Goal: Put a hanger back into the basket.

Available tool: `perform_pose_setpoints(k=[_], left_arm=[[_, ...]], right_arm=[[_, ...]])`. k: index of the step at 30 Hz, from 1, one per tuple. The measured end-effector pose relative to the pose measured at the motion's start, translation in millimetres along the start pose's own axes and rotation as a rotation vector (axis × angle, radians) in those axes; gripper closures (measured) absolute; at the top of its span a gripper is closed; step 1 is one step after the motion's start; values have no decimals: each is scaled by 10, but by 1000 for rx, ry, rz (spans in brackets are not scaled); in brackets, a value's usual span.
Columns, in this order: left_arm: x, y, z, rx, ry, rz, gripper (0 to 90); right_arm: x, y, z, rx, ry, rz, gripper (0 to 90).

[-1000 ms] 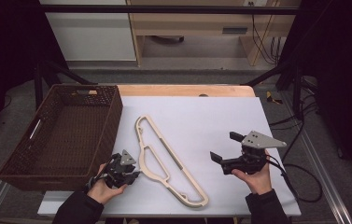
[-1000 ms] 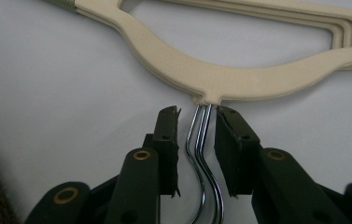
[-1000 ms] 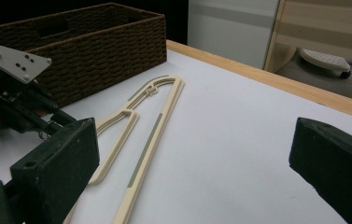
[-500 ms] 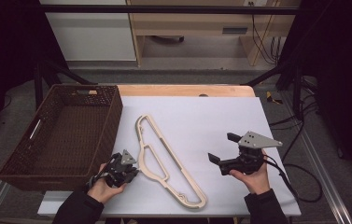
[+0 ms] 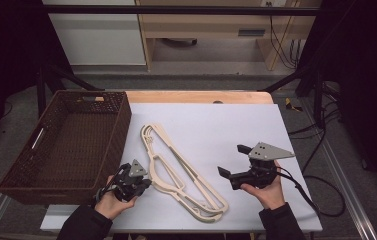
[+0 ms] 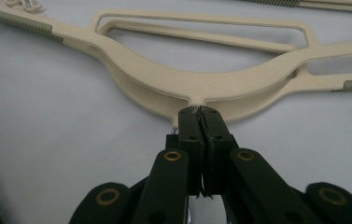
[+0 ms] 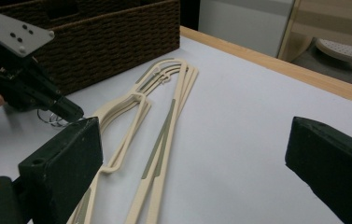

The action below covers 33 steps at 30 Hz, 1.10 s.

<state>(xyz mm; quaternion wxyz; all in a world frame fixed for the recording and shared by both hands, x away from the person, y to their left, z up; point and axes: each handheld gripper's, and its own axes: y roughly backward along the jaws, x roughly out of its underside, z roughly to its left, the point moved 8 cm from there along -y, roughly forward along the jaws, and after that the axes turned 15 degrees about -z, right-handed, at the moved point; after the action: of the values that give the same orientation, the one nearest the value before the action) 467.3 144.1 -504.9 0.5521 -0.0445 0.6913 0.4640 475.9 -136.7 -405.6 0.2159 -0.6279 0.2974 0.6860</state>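
Hangers (image 5: 181, 172), cream plastic, stacked flat on white table (image 5: 236, 130), running diagonally from near basket (image 5: 66, 145) toward front edge. Left gripper (image 5: 138, 182) low at front left, just beside basket, jaws pressed together at neck of top hanger, at its metal hook (image 7: 52, 119). Right gripper (image 5: 233, 162) held above table to right of hangers, jaws spread wide, gripping nothing, aimed toward hangers.
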Motion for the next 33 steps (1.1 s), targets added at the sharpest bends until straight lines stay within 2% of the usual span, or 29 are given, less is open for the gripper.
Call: perform_pose_setpoints(k=[3,4,5,6,7,9,10,13,15,20,25,29,33], left_arm=[[-26,22,-3,2,8,-7,882],[-35,35,-4,4,8,-1,883],[-47,40,-7,-1,7,-4,883],[-62,37,-13,-8,10,-17,883],[-69,53,-16,-4,4,-5,883],[-94,58,-26,-10,4,-14,884],[-107,61,-31,-11,5,-17,884],[-142,85,-41,-10,12,-12,885],[-159,88,-53,-9,14,-17,885],[-203,97,-61,-15,23,-8,885],[-213,94,-71,-15,32,1,885],[-211,93,-67,-14,36,4,885],[-210,92,-71,-14,36,5,885]], right_arm=[[21,-49,78,-14,6,19,58],[39,-90,143,-31,7,28,79],[39,-90,143,-31,7,28,79],[54,-118,180,-38,3,35,84],[76,-147,222,-50,3,47,90],[162,-239,357,-85,13,93,102],[162,-239,357,-85,13,93,102],[243,-315,474,-115,-10,120,107],[296,-350,521,-112,0,144,108],[424,-419,634,-132,0,191,187],[648,-498,747,-177,4,271,329],[758,-541,791,-183,1,308,371],[869,-576,816,-194,25,346,418]])
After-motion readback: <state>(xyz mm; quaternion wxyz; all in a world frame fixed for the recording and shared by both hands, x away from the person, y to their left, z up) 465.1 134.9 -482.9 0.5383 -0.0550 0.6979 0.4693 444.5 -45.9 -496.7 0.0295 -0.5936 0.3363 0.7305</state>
